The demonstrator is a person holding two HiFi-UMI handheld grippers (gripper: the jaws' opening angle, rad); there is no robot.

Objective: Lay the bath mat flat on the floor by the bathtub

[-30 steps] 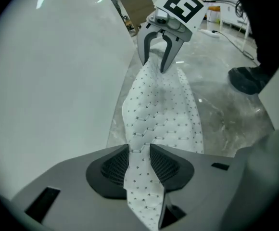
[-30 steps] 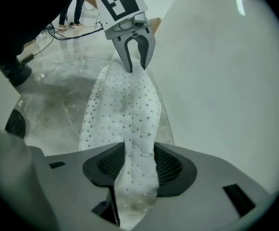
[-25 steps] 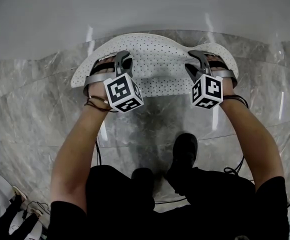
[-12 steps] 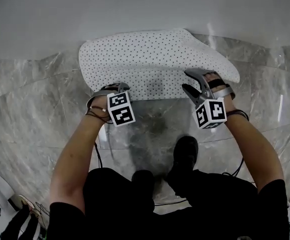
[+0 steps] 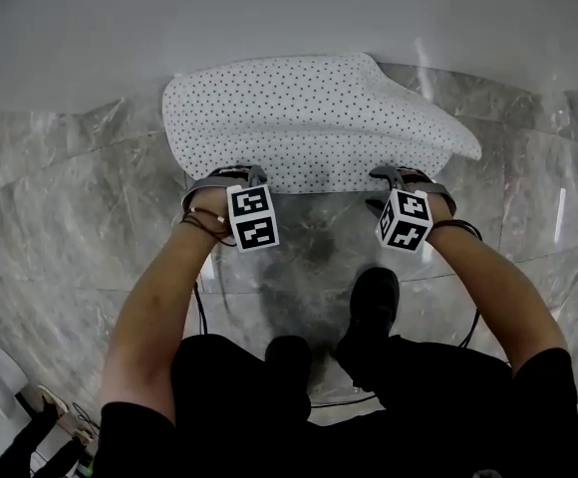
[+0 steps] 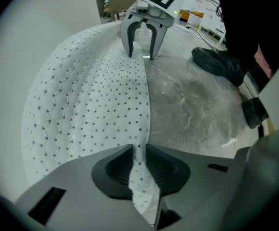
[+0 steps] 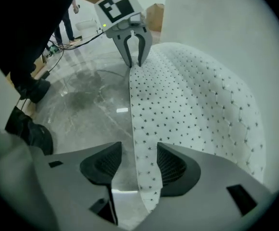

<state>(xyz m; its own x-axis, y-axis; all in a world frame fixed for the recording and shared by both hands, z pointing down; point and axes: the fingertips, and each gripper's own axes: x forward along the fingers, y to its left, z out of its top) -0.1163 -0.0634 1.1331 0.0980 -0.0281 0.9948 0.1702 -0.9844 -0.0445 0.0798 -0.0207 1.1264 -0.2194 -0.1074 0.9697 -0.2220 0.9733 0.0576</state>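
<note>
The white quilted bath mat (image 5: 309,118), patterned with small dark stars and hexagonal stitching, lies on the grey marble floor (image 5: 70,217) directly against the white bathtub wall (image 5: 269,18), its long side running along the tub. It is not fully flat: both gripper views show the body of the mat bulging upward between its near edge and the tub. In the head view its right end tapers to a rounded point. The near edge runs low along the floor in a straight line between the two claws. The left claw (image 6: 138,165) points straight down at the left end of that edge and is clenched on it. A thin fold of the fabric is pinched between the two dark ribbed pads with no gap on either side, the jaws having just been closing on it. The right claw (image 7: 135,165) points steeply down at the right end of the same edge and is released. Its jaws have just been opening. The mat's edge passes between the pads, close against the pad on the tub side, with bare floor showing in the gap beside the other pad. Both claws stand well apart from each other, each with its black-and-white marker cube (image 5: 253,217) facing the head camera. The person stands on the floor just behind the mat, with black shoes (image 5: 372,302) between the two forearms and clear of the mat. Dark cables (image 5: 197,312) trail on the floor near the feet.
</note>
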